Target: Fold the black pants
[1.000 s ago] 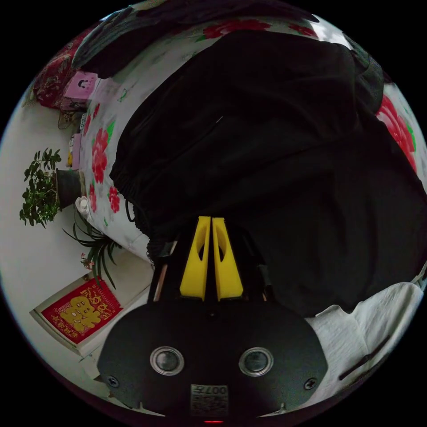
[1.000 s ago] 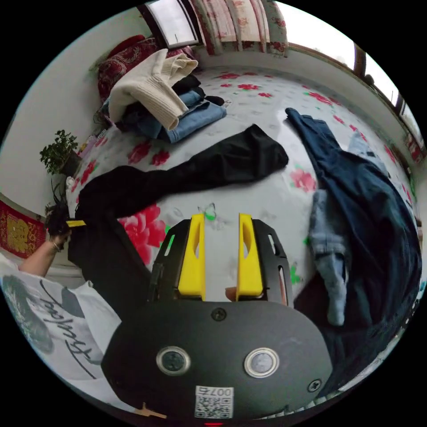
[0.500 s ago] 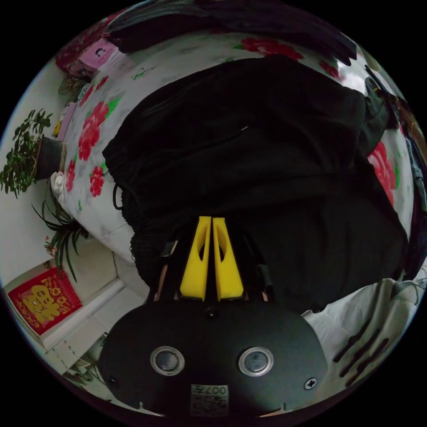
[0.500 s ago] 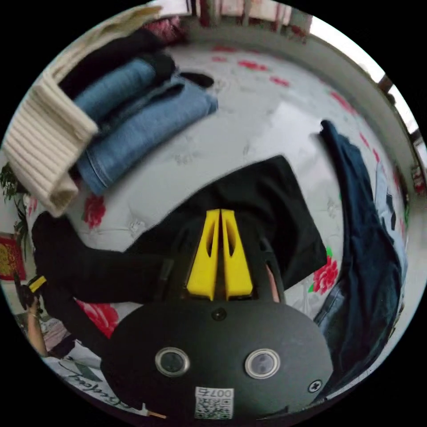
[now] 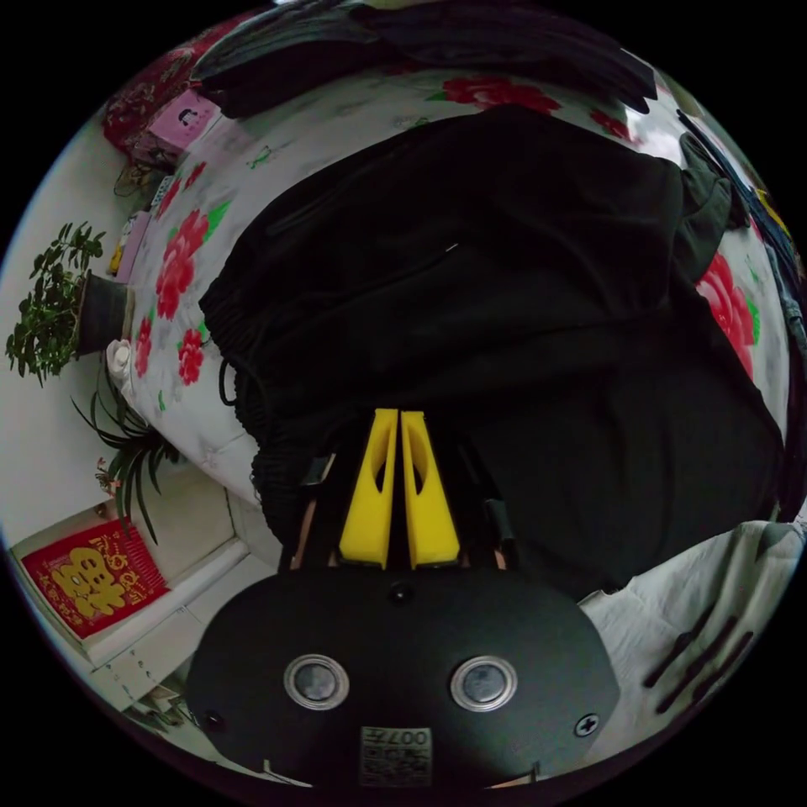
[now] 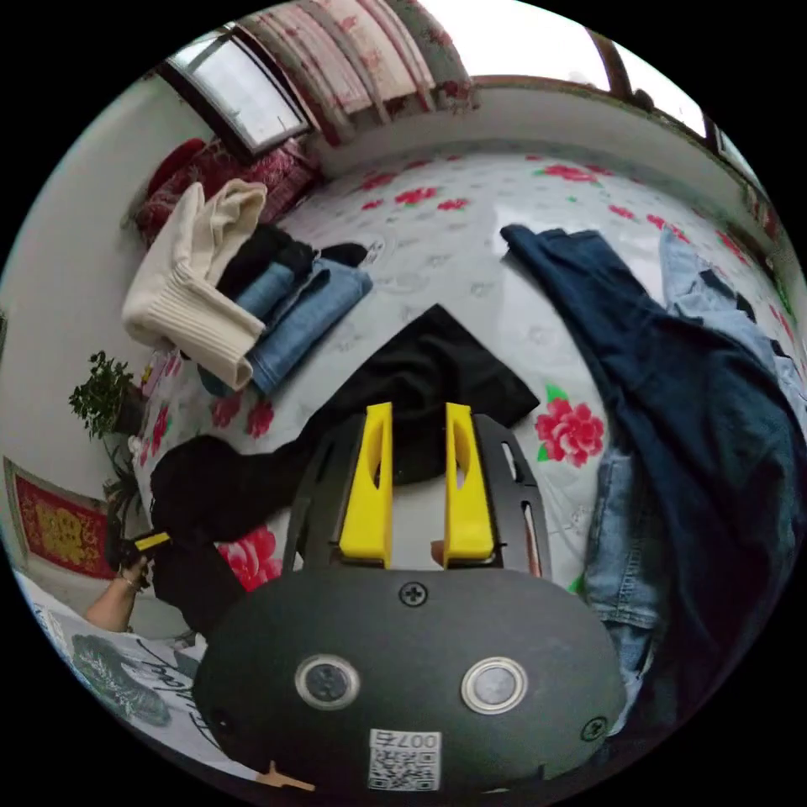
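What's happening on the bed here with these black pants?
A person is folding black pants spread on a floral bedsheet. The left gripper is shut on the pants at the waistband end. The right gripper is open above the leg end, holding nothing. A pile of folded clothes lies to one side and dark jeans to the other.

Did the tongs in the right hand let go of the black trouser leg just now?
Yes. The right tongs stand open and have drawn back off the black pants, whose leg end lies on the flowered bedspread.
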Demonstrator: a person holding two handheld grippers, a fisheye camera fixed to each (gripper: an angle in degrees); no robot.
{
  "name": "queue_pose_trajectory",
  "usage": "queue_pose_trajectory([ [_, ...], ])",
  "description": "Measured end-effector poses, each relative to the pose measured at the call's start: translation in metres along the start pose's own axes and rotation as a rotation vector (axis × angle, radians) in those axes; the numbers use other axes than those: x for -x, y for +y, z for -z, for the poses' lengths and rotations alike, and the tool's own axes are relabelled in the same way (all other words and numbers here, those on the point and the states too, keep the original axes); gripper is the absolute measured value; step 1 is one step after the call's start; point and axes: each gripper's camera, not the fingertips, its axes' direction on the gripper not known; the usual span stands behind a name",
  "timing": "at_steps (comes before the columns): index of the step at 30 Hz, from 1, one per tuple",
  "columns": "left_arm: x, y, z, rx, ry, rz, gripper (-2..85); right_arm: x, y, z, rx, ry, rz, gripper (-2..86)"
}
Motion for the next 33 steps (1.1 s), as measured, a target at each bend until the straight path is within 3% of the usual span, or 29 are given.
queue_pose_trajectory([
  [5,-0.001,0.003,0.006,-0.001,-0.015,-0.012,-1.0,-0.003,-0.003,-0.069,0.244,0.051,-0.025,3.9],
  [7,0.000,0.005,0.009,-0.001,-0.013,-0.010,-1.0,0.005,0.003,-0.065,0.173,0.156,0.024,2.2],
  [10,0.002,0.009,0.015,-0.010,-0.006,-0.004,-1.0,0.009,0.011,-0.058,0.228,0.144,0.111,0.7],
  [15,0.013,0.017,0.028,-0.006,0.049,0.002,-0.9,-0.008,0.061,-0.016,0.148,0.130,0.088,0.7],
  [19,0.045,0.028,0.088,-0.236,0.273,0.072,-0.7,-0.022,0.059,0.006,0.083,0.147,0.013,4.6],
  [21,0.062,0.020,0.107,-0.304,0.299,0.127,-0.4,-0.026,0.043,0.004,0.080,0.127,-0.015,6.9],
  [27,0.081,-0.073,0.106,-0.296,0.246,0.118,8.9,-0.043,0.003,-0.040,0.138,0.202,-0.258,6.9],
  [30,0.069,-0.120,0.073,-0.088,0.160,0.089,9.2,-0.024,0.003,-0.044,0.155,0.154,-0.124,1.9],
  [31,0.072,-0.119,0.083,-0.215,0.158,0.123,5.4,-0.017,0.009,-0.042,0.162,0.167,-0.074,1.1],
  [33,0.070,-0.123,0.081,-0.184,0.112,0.159,1.3,-0.010,0.029,-0.022,0.091,0.243,-0.017,0.5],
])
